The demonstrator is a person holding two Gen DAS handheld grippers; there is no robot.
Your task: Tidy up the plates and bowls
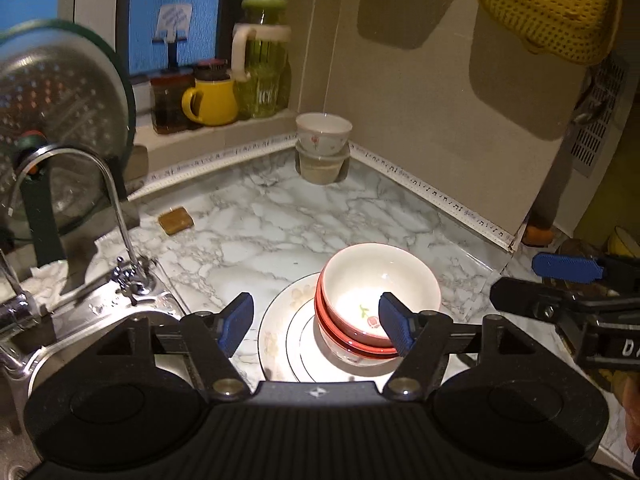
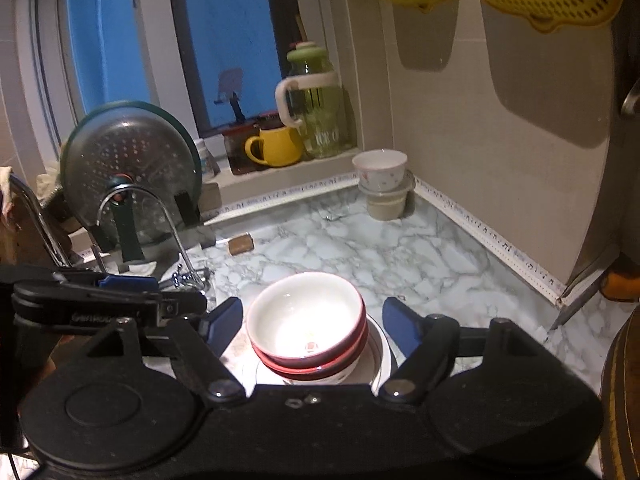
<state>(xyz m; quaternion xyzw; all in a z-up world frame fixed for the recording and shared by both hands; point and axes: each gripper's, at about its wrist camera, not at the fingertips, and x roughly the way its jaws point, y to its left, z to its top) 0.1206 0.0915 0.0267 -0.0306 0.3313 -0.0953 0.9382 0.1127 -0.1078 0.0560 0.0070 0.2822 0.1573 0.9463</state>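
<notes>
A white bowl with a flower inside tops a stack of red-rimmed bowls. The stack stands on white plates on the marble counter. My left gripper hovers open over the stack's near left side, its blue pads clear of the rims. My right gripper is open too, with the stack between its fingers in the picture and gaps on both sides. Each gripper shows at the edge of the other's view: the right gripper and the left gripper. A second small flowered bowl sits on a plastic tub in the corner.
A faucet and sink edge lie to the left, with a perforated pot lid behind them. A brown soap bar lies on the counter. A yellow mug and green jar stand on the sill. Yellow colanders hang above.
</notes>
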